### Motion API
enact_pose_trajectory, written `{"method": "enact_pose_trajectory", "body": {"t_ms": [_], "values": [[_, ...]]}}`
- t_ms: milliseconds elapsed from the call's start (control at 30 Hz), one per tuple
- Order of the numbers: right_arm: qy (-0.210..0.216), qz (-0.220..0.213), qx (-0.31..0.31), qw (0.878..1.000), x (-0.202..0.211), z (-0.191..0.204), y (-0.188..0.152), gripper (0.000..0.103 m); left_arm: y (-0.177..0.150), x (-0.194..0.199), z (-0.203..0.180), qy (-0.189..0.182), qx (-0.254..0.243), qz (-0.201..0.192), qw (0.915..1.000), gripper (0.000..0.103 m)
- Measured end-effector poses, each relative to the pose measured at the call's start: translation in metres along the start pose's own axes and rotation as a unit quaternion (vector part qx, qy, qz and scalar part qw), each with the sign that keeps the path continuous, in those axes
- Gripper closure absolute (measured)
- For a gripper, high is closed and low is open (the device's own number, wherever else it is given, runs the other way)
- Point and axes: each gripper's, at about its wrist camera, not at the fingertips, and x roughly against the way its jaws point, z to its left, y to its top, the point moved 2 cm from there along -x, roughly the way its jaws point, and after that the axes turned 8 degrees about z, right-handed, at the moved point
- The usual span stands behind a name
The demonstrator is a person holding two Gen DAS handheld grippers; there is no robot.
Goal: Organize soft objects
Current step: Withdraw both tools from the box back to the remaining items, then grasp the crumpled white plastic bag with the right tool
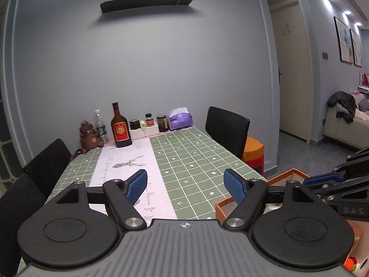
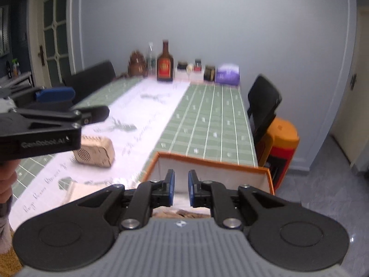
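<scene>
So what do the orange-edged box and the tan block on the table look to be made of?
Orange-edged box: likely cardboard, matte, with thin straight walls, a white inside and an orange rim. Tan block: looks soft, maybe foam or sponge, with rounded corners and a dull, dotted face; motion blur leaves this uncertain.

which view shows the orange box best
The right wrist view: the orange box shows its far and left walls and white inside, below the right tool. The left wrist view catches only a corner.

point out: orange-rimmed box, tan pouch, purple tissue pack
orange-rimmed box (image 2: 208,159): right wrist view, far rim.
tan pouch (image 2: 98,150): right wrist view, front face.
purple tissue pack (image 1: 180,120): left wrist view, front side.
</scene>
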Motion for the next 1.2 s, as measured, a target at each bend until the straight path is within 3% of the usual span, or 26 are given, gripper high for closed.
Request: {"method": "enact_pose_trajectory", "body": {"t_ms": [67,200,333,500,700,900,1000,1200], "values": [[-0.001,-0.037,-0.009,0.999,0.018,0.009,-0.006,0.079,-0.003,0.007,0.007,-0.002,0.010,0.002,0.9999,0.014],[-0.002,-0.105,-0.022,0.994,0.041,0.039,-0.025,0.077,-0.012,0.022,0.020,0.017,0.023,-0.002,0.9996,0.014],[0.003,-0.128,-0.011,0.992,0.041,0.074,-0.047,0.066,-0.027,0.041,0.036,0.039,0.033,-0.008,0.9987,0.014],[0.082,-0.099,-0.034,0.991,0.019,0.097,-0.071,0.063,-0.059,0.059,0.051,0.055,0.022,0.001,0.9983,0.014],[0.094,-0.083,-0.055,0.991,-0.003,0.119,-0.093,0.059,-0.102,0.066,0.072,0.057,0.066,0.011,0.9961,0.014],[0.054,-0.074,-0.042,0.995,-0.013,0.135,-0.110,0.054,-0.146,0.051,0.088,0.029,0.099,0.040,0.9938,0.014],[0.030,-0.069,-0.025,0.997,-0.020,0.144,-0.114,0.053,-0.162,0.035,0.085,-0.008,0.086,0.051,0.9949,0.014],[-0.006,-0.040,-0.002,0.999,-0.043,0.157,-0.117,0.048,-0.181,0.005,0.071,-0.026,0.057,0.071,0.9955,0.014]]}}
